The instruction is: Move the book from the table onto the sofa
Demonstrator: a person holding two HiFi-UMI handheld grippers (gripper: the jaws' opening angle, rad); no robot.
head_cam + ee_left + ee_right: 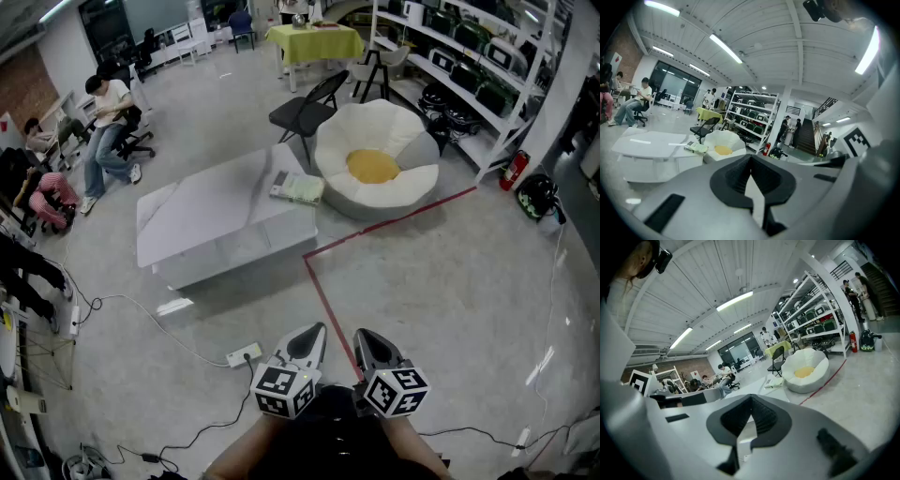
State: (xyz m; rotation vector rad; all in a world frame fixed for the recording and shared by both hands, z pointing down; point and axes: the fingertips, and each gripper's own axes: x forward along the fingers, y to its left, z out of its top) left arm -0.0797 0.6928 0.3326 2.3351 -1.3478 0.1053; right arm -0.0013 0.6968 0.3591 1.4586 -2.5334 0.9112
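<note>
In the head view, the left gripper (314,334) and right gripper (365,338) sit side by side, low and well apart from the low white rectangular table (202,220). The pale green book (298,187) lies at the table's far right corner, just beside the white flower-shaped sofa with a yellow centre (375,169). A black folding chair (306,109) stands behind that corner. A red tape line (328,298) and a white power strip (244,355) lie on the floor between the grippers and the table.

In the left gripper view, the left gripper (751,157) has its jaws together with nothing between them. The book (696,148) lies far ahead on the table (647,144).

In the right gripper view, the right gripper (751,400) is likewise closed and empty. The book (774,383) is distant, near the sofa (806,373).
</note>
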